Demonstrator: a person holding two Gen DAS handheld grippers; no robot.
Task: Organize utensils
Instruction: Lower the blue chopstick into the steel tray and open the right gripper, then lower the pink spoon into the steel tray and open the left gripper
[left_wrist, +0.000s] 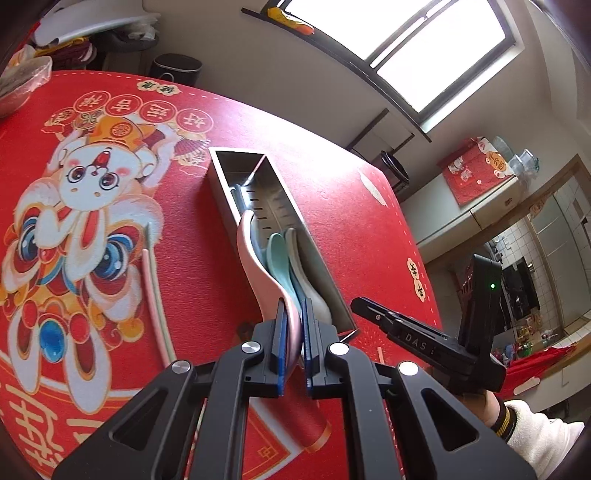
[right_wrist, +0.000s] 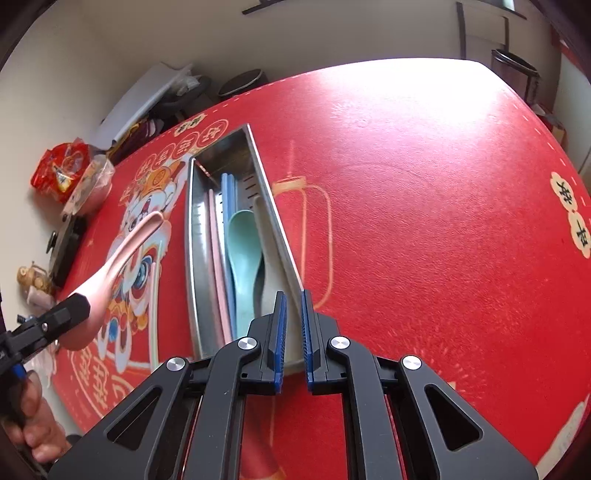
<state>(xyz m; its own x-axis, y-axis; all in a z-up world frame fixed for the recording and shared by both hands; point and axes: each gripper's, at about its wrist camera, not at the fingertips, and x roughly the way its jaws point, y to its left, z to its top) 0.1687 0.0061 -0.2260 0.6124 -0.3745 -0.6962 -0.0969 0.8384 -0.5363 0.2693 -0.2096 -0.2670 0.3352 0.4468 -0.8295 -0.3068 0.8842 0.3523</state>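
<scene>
Two handheld tools work over a red printed surface (right_wrist: 424, 206) carrying a long steel utensil tray (right_wrist: 194, 258). The left tool (left_wrist: 294, 325) is closed on the bowl end of a pink spoon (left_wrist: 258, 266), with the handle pointing forward; in the right wrist view this spoon (right_wrist: 125, 254) hangs in the air to the left of the tray, above the surface and not yet inside any compartment. In the left wrist view it overlaps the tray's near end, so its exact height over the rim cannot be told. The right tool (right_wrist: 293, 325) hovers at the tray's near end; its jaws stand a narrow gap apart and grip nothing.

Already in the tray: a teal spoon (right_wrist: 242, 254), a pale grey-white spoon (right_wrist: 267, 251) just beside it against the right wall, a pair of blue chopsticks (right_wrist: 228, 206) and a pair of pink chopsticks (right_wrist: 216, 243) lying lengthwise to the left of the spoons.

Still outside: two pale chopsticks, one pink and one greenish (left_wrist: 157, 280), lying side by side on the surface over the rabbit print.

Judged progress: well past halfway. Remaining steps appear to be placing the held pink spoon with the other spoons, then collecting the loose chopstick pair.
</scene>
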